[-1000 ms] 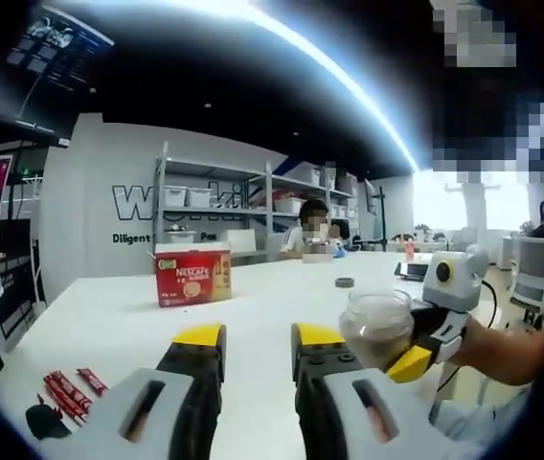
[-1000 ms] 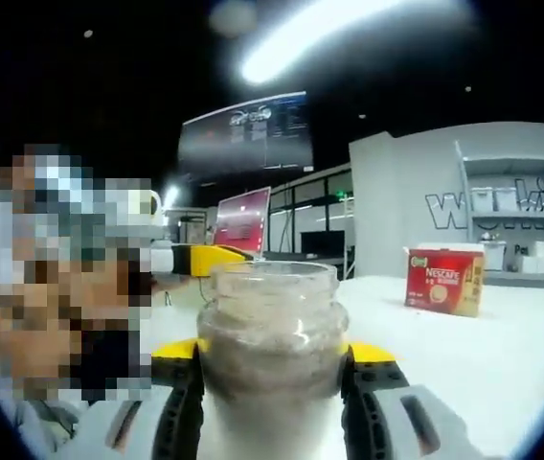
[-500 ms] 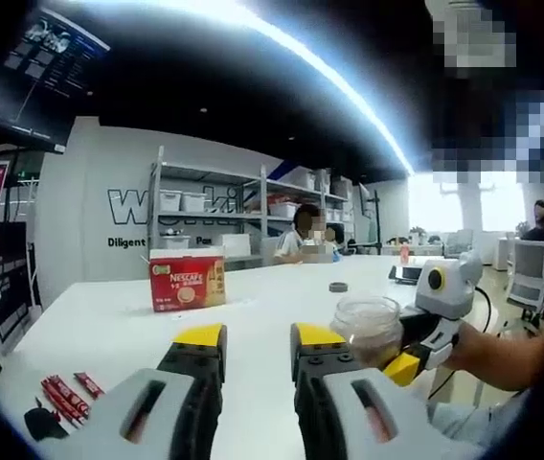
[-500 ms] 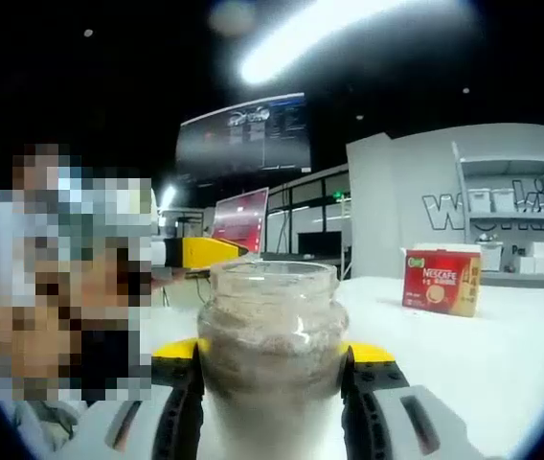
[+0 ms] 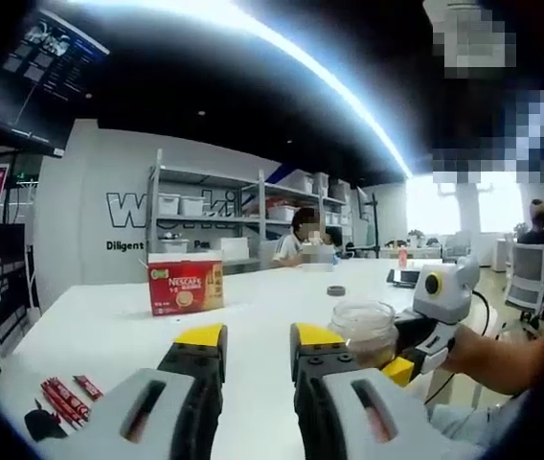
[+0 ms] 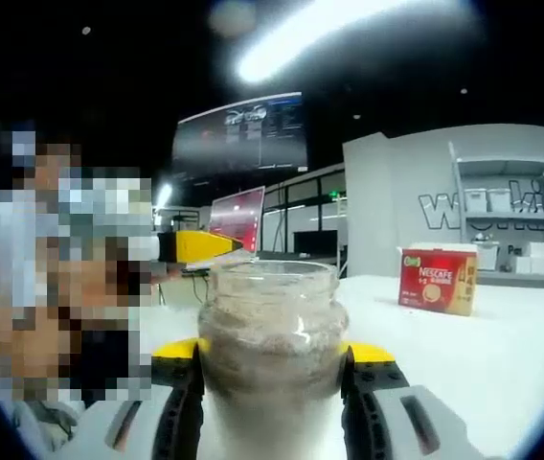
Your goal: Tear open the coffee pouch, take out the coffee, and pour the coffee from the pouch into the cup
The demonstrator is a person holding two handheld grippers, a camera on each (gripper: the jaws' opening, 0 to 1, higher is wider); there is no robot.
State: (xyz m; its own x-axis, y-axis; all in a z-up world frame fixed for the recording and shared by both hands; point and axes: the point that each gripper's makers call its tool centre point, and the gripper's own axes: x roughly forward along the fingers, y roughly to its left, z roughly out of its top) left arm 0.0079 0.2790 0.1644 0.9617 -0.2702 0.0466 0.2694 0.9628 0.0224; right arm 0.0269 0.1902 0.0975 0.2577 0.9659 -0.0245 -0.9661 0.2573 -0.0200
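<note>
A clear glass jar (image 6: 272, 335) with greyish-brown contents stands upright between the yellow-tipped jaws of my right gripper (image 6: 272, 353), which is shut on it. In the left gripper view the same jar (image 5: 363, 329) hangs above the white table, held by the right gripper (image 5: 408, 345) coming in from the right. My left gripper (image 5: 258, 340) is open beside it, nothing between its jaws. Its yellow tip shows as the left gripper (image 6: 195, 246) behind the jar. Red coffee sachets (image 5: 66, 391) lie on the table at lower left.
A red Nescafé box (image 5: 186, 285) stands mid-table, seen again as the box (image 6: 435, 281). A small dark ring (image 5: 335, 289) lies further back. A black scrap (image 5: 37, 422) sits by the sachets. A person (image 5: 310, 235) sits at the far end, shelves behind.
In the left gripper view the jar and right gripper now look slightly smaller and lower, a bit farther off. Both views have shifted a little. Neither grip has changed.
</note>
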